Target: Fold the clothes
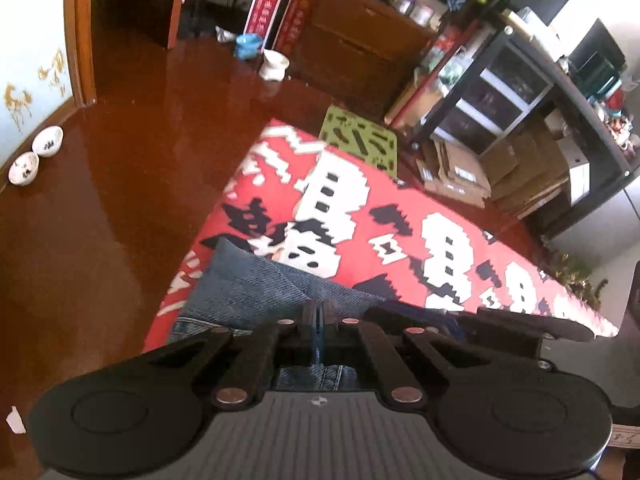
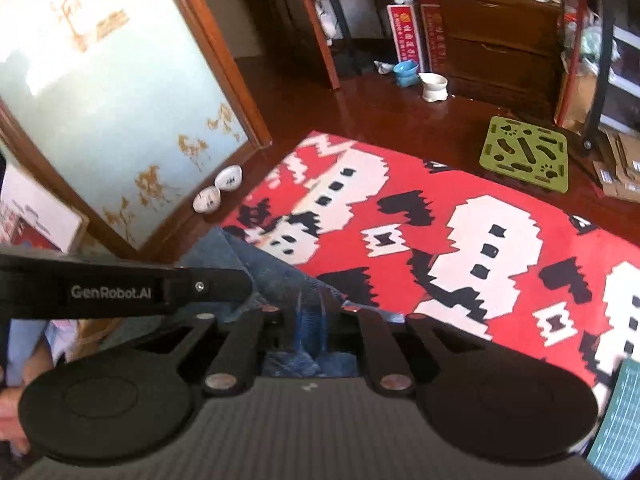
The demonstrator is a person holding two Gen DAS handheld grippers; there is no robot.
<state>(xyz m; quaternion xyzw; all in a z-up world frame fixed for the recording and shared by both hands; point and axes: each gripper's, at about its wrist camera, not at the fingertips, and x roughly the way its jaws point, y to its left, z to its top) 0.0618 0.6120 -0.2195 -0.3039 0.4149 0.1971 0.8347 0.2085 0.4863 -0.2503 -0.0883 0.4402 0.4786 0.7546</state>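
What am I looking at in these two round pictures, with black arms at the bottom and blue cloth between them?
Each picture comes from a fisheye camera on a hand-held gripper that a person carries, looking forward along its two fingers. The black linkage at the bottom is the tool itself. One view shows the left hand-held gripper, the other the right hand-held gripper. Both are shut on the jeans, pinching denim. The jeans lie partly on a red patterned rug on a wooden floor. A green mat sits past the rug.
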